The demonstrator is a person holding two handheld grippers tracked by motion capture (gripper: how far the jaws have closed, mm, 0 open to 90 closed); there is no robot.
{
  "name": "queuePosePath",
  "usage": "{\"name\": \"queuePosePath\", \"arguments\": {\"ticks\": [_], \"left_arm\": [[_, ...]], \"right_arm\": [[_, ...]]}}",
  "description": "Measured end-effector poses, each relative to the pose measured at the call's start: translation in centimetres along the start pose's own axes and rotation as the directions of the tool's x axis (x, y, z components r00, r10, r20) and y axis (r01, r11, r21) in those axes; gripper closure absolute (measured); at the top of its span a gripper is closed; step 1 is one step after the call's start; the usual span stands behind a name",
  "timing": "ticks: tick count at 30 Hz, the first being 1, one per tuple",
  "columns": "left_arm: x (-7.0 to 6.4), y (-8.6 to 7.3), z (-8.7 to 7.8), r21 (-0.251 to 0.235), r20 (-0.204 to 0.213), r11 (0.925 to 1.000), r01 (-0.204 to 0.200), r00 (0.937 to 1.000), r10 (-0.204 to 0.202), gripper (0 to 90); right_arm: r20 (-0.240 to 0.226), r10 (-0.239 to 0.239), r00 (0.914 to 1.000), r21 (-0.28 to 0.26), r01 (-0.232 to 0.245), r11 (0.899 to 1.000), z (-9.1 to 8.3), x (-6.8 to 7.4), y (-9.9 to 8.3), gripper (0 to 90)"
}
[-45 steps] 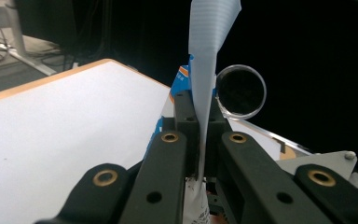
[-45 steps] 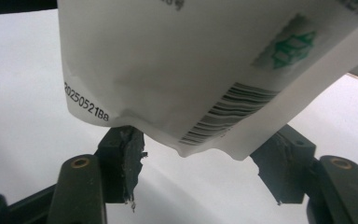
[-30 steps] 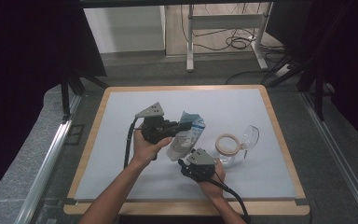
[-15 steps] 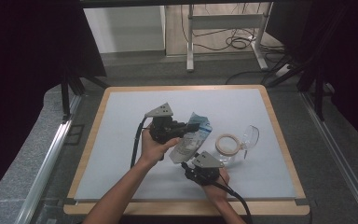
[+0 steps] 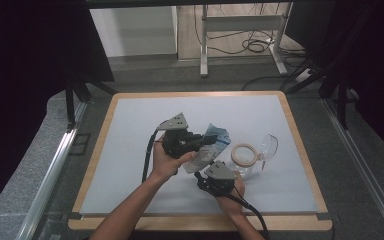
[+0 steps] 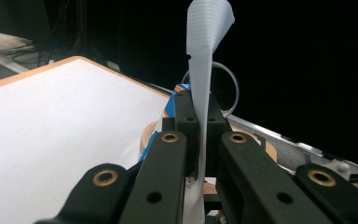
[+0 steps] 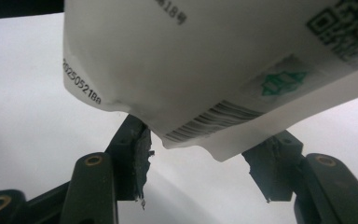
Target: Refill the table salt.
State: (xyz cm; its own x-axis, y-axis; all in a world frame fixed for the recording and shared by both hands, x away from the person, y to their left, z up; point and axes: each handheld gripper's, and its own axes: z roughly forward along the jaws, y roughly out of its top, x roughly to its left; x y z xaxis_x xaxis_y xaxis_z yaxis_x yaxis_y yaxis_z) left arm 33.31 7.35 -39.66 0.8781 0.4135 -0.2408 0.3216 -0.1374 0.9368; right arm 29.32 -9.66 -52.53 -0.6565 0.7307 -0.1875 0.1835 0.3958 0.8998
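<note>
A white and blue plastic pouch (image 5: 210, 147) hangs lifted off the white table mat (image 5: 130, 125), near its middle. My left gripper (image 5: 200, 142) is shut on the pouch's edge; in the left gripper view the thin white film (image 6: 204, 84) stands pinched between the two black jaws. My right gripper (image 5: 202, 176) sits just below and in front of the pouch. In the right gripper view its jaws stand apart, open, and the pouch's printed bottom corner (image 7: 200, 70) hangs just above them with its barcode showing.
A roll of tape (image 5: 244, 154) lies right of the pouch. A clear plastic cup (image 5: 267, 146) lies on its side beside the roll. The mat's wooden border (image 5: 300, 150) runs close on the right. A metal stand and cables sit beyond the far edge.
The left gripper has carried the pouch to the right and lifted it. The right gripper has shifted slightly forward under the pouch's lower corner.
</note>
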Motion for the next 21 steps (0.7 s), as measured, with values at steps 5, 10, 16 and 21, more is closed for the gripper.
{"name": "queuePosePath", "arguments": {"ticks": [5, 10, 16, 21], "left_arm": [[0.02, 0.10, -0.06, -0.004, 0.001, 1.0000, 0.002, 1.0000, -0.002, 90.0], [-0.01, 0.09, 0.07, -0.007, 0.010, 0.9999, 0.008, 0.9999, -0.008, 90.0], [-0.08, 0.18, 0.45, 0.004, 0.006, 1.0000, 0.001, 1.0000, -0.001, 90.0], [0.40, 0.32, 0.57, 0.014, 0.010, 0.9998, 0.016, 0.9998, -0.016, 90.0]], "right_arm": [[0.018, 0.001, 0.9998, -0.011, -0.001, 1.000, 0.36, -0.06, 0.14, 41.0], [0.031, 0.004, 0.9995, -0.016, -0.003, 1.000, 0.44, -0.02, 0.16, 38.9], [0.025, 0.011, 0.9996, -0.019, -0.011, 1.000, 0.44, 0.04, 0.13, 38.3], [-0.005, 0.034, 0.9994, -0.019, -0.034, 0.999, 0.13, -0.03, 0.10, 42.9]]}}
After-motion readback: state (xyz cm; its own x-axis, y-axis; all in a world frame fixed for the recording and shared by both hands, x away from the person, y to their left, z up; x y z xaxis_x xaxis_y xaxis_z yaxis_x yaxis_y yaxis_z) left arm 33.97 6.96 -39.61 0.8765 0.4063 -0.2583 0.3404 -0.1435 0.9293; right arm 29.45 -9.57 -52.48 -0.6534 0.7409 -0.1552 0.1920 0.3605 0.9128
